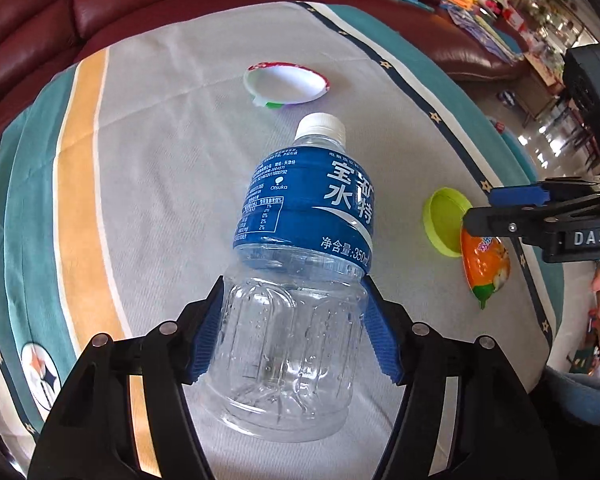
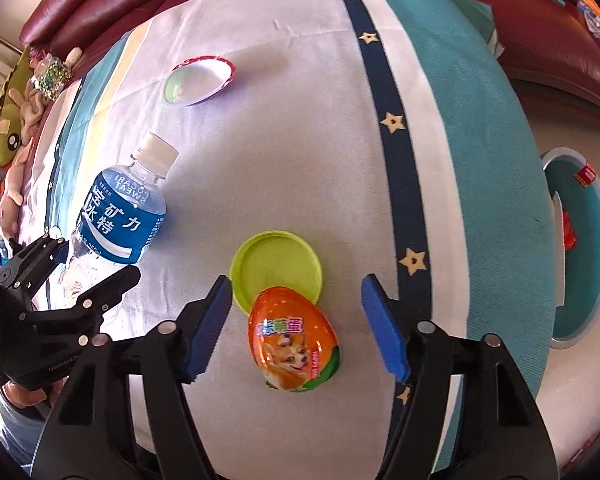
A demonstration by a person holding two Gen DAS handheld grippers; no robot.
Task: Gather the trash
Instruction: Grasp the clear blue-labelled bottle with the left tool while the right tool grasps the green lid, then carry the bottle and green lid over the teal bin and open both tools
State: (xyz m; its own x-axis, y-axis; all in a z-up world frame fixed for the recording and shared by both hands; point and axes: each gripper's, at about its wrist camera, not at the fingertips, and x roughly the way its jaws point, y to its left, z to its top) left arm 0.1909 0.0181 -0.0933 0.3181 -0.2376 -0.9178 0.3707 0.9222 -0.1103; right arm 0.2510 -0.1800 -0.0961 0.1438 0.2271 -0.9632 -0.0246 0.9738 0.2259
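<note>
Left gripper [image 1: 292,328] pads pinching empty Pocari Sweat bottle [image 1: 300,264] at clear lower body, on tablecloth [image 1: 160,160]: light, crushable, slick. Right gripper [image 2: 296,328] spread around orange toy-egg capsule [image 2: 294,344]: rigid, rolls; grasp across middle. Touching green lid [image 2: 276,260]: light, thin; grip by rim.

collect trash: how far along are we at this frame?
Done: some red scraps already lie in the teal bin. In hand: left gripper clamps the bottle; right gripper is open around the orange egg. Left: green lid, paper bowl.
</note>
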